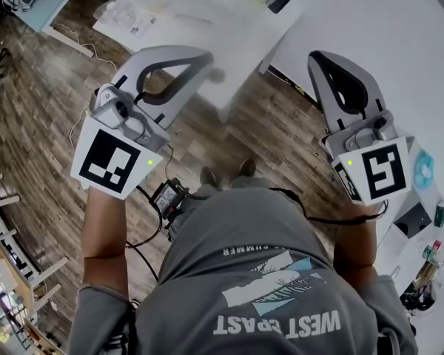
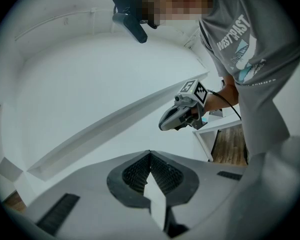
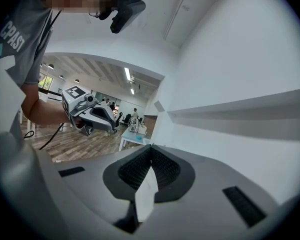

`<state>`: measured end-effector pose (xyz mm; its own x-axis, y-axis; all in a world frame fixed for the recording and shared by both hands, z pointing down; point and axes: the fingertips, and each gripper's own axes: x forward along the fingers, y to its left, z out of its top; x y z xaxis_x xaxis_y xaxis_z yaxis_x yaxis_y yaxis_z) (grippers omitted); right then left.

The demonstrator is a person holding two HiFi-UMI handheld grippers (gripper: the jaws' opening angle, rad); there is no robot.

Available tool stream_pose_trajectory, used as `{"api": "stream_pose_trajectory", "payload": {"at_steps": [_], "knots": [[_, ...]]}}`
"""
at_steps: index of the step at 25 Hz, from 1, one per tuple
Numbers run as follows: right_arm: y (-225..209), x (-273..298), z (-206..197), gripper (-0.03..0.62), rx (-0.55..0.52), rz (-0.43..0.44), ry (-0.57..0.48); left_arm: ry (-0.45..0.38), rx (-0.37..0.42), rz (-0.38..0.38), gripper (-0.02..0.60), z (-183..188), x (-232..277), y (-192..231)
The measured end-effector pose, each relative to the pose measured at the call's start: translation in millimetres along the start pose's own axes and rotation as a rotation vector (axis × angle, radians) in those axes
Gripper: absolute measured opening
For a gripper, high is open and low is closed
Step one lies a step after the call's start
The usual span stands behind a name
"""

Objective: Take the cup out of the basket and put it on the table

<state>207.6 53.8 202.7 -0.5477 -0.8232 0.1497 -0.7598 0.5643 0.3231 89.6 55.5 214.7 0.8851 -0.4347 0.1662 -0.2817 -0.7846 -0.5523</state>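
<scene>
Grey-shirted person point(image 1: 259, 272) holds left tool point(image 1: 202, 58) and right tool point(image 1: 324, 59) (two, both closed tight, empty).

Open wooden floor point(image 1: 52, 102) off to the left and below; white worktop point(image 1: 229, 28) juts in ahead, second worktop point(image 1: 399, 35) walls off the right.

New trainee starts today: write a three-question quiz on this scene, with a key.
1. True or false: the left gripper is holding something.
2. The right gripper's jaws are: A) wide apart, B) together, C) out of view.
3. Fill in: the floor is made of ____.
Key: 1 false; 2 B; 3 wood.
</scene>
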Motion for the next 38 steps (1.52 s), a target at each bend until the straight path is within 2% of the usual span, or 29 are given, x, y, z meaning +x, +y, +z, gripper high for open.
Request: {"api": "stream_pose_trajectory", "payload": {"at_steps": [9,14,21,31,38], "knots": [[-38,1,-18,0.012,0.028,0.044,-0.047,0.065,0.006,0.027,0.009,6,37,2],[-49,11,-22,0.012,0.038,0.046,-0.039,0.067,0.003,0.025,0.009,2,45,14],[-57,46,-22,0.012,0.032,0.019,-0.003,0.029,-0.022,0.003,0.009,-24,54,42],[-62,121,-5,0.012,-0.015,-0.042,0.037,-0.064,-0.014,0.000,0.009,-68,45,115],[-61,161,3,0.012,-0.037,-0.068,0.071,-0.105,-0.030,-0.015,0.009,-94,41,148]]}}
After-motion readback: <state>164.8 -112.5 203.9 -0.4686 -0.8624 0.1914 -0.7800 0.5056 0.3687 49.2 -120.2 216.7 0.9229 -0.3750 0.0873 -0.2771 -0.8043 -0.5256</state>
